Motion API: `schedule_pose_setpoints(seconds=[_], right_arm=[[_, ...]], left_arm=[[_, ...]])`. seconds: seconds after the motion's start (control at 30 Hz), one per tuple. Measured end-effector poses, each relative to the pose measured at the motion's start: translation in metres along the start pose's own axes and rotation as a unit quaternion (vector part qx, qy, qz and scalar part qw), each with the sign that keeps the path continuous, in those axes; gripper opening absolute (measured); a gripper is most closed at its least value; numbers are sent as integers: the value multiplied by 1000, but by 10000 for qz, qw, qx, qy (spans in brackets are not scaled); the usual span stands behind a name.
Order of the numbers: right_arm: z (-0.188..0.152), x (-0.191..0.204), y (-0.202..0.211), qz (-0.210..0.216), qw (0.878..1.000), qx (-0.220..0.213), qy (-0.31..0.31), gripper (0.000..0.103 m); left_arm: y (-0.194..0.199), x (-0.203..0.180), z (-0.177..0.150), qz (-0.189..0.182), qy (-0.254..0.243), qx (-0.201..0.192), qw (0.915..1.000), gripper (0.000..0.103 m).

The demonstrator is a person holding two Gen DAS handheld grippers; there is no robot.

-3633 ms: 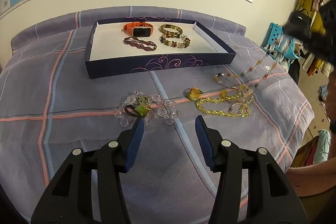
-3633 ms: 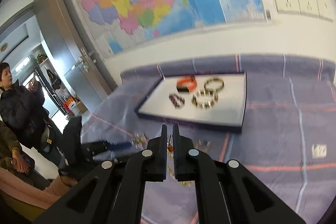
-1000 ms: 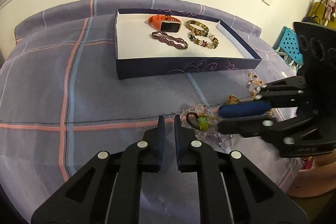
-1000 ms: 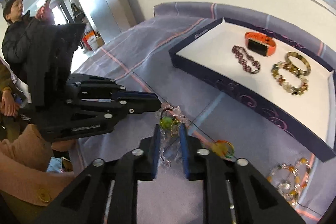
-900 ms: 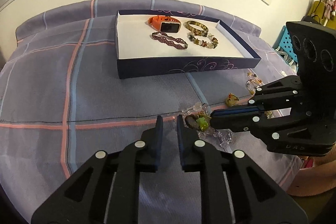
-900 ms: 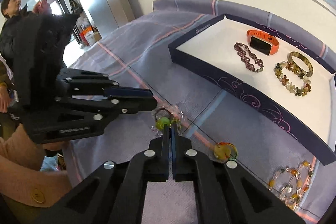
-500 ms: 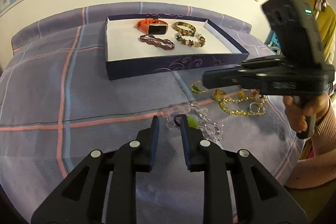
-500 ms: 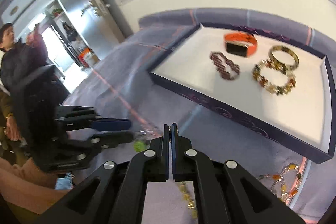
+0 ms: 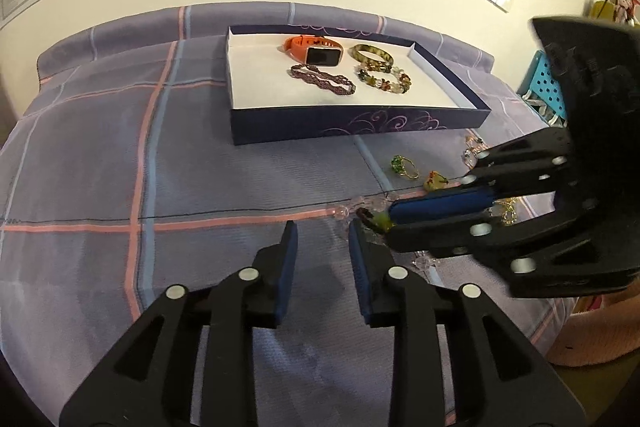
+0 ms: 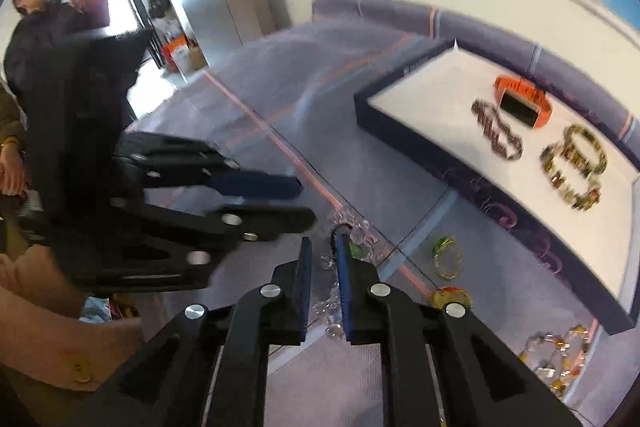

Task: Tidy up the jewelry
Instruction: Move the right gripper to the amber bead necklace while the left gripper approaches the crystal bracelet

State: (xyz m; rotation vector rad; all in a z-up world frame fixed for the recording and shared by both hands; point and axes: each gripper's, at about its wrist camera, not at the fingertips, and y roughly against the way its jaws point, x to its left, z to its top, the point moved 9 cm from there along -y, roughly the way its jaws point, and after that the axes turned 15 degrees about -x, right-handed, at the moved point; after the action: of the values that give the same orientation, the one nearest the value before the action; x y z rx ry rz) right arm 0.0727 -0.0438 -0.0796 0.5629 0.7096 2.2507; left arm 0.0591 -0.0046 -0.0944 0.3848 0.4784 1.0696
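A clear bead bracelet [image 9: 362, 215] with a dark band and a green bead lies on the checked purple cloth. My left gripper [image 9: 322, 231] hovers just left of it, jaws opening, only cloth between them. My right gripper [image 10: 323, 243] reaches in from the right, jaws opening a little, and the clear beads [image 10: 332, 263] show in the gap, not pressed. In the left wrist view the right gripper [image 9: 391, 223] covers part of the bracelet. Farther back, the navy tray [image 9: 360, 131] holds an orange watch [image 9: 314, 53], a purple bracelet [image 9: 322, 83], a bangle [image 9: 372, 54] and a mixed bead bracelet [image 9: 384, 81].
A green ring [image 9: 404, 165], a yellow pendant [image 9: 436, 181] and a yellow bead necklace [image 10: 556, 359] lie right of the bracelet, near the cloth's right edge. A blue basket [image 9: 540, 87] stands beyond that edge. A person in a dark jacket [image 10: 40, 27] stands by the door.
The right gripper has come back down from above the cloth to the clear bead bracelet, and its jaws have parted. The left jaws have spread wider.
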Motion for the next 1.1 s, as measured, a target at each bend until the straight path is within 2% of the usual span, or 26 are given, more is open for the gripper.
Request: schedule_pose_setpoints(seconds=[0.23,0.37,0.47,0.57,0.67,0.73,0.9,0.97,1.1], right_arm=[[-5,-7,-5,-374,9989,184,220,12],[-4,-10,-6,-263,9996,115,41,12],[-1,-9,-1,-3,9997,58,-254,12],[11,-7,12,348,9974,-174,-608,10],[22,-16,20,500,9937,-382,-924,10],[24,-26,16,441,9923,-422,-1076,11],[19,-46,-9,292,9893,-294,-1398,11],[18,-48,-13,233,9885,-275,-1466,19],[20,-49,6,197,9883,-507,-1427,25]], left_arm=[[3,2,1,-2,21,-50,10000,29],[3,3,-1,-14,49,-48,10000,29],[4,4,-1,-13,39,-46,10000,29],[5,4,-1,-31,31,-54,10000,31],[3,1,-2,-80,-6,-35,10000,33],[2,-3,-3,-125,-74,-22,9999,35],[-1,-21,-6,-297,-320,-11,9990,48],[-1,-27,-6,-347,-384,-11,9987,50],[1,-40,-5,-450,-532,-46,9976,56]])
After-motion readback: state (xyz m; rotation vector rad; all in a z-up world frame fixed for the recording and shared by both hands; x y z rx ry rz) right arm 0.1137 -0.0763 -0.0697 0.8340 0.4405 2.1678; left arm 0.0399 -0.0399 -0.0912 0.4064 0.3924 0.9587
